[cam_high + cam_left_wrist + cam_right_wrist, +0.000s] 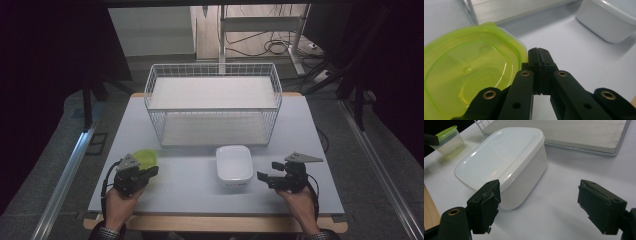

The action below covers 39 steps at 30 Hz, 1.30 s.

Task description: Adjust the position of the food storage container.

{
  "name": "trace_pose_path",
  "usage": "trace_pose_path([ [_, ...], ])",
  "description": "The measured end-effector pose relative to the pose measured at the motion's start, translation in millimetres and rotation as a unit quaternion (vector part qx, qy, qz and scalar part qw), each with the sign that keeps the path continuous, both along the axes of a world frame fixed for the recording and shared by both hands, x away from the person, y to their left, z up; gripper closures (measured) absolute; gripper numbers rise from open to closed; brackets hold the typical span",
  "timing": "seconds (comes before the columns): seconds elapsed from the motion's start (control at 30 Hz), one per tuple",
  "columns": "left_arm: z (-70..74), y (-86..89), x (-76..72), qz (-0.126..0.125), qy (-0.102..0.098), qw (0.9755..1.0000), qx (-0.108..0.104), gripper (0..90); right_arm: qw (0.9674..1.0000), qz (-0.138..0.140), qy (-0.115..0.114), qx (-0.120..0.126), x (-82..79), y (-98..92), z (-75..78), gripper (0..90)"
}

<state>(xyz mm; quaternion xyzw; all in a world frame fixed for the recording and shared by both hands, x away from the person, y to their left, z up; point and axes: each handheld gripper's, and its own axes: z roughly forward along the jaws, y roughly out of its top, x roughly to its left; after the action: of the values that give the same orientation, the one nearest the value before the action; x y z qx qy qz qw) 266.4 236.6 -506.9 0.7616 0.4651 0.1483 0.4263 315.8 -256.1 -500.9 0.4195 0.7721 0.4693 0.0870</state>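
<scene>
A white lidded box (pixel 233 166) (pixel 504 162) sits on the table in front of the wire basket. A small container with a lime green lid (pixel 146 159) (pixel 469 70) (pixel 449 141) stands at the left. My left gripper (pixel 154 171) (pixel 539 53) is shut with nothing between its jaws, its tips just right of the green lid's edge. My right gripper (pixel 268 171) (pixel 539 205) is open, a little to the right of the white box and pointing toward it, with nothing between its pads.
A white wire basket (pixel 214 103) with a pale board floor (pixel 584 132) stands at the back middle of the grey table top (pixel 190 195). A wooden edge runs along the table's front. Metal rails flank the table on both sides.
</scene>
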Motion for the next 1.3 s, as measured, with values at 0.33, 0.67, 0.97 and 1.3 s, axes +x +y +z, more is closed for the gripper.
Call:
trace_pose_path([
  [0.33, -1.2, 3.2, 1.7, 0.011, 0.003, 0.9999, 0.003, 89.6, 1.0, 0.0, -0.001, 0.0, -0.2, 0.0, 0.4, 19.5],
  [0.67, 3.4, -34.6, 0.1, -0.056, -0.013, 0.9983, -0.008, 85.7, 1.0, 0.0, 0.007, 0.002, -2.7, 0.0, 5.5, 40.1],
  [0.97, 1.6, -74.4, 19.6, -0.108, -0.018, 0.994, 0.001, 86.2, 0.9994, 0.022, -0.024, -0.011, -12.4, 6.4, 18.8, 81.3],
  [1.3, 2.5, -103.4, 63.0, -0.126, -0.015, 0.9917, -0.017, 86.8, 0.9988, 0.025, -0.026, -0.033, -15.5, 14.9, 19.8, 89.6],
])
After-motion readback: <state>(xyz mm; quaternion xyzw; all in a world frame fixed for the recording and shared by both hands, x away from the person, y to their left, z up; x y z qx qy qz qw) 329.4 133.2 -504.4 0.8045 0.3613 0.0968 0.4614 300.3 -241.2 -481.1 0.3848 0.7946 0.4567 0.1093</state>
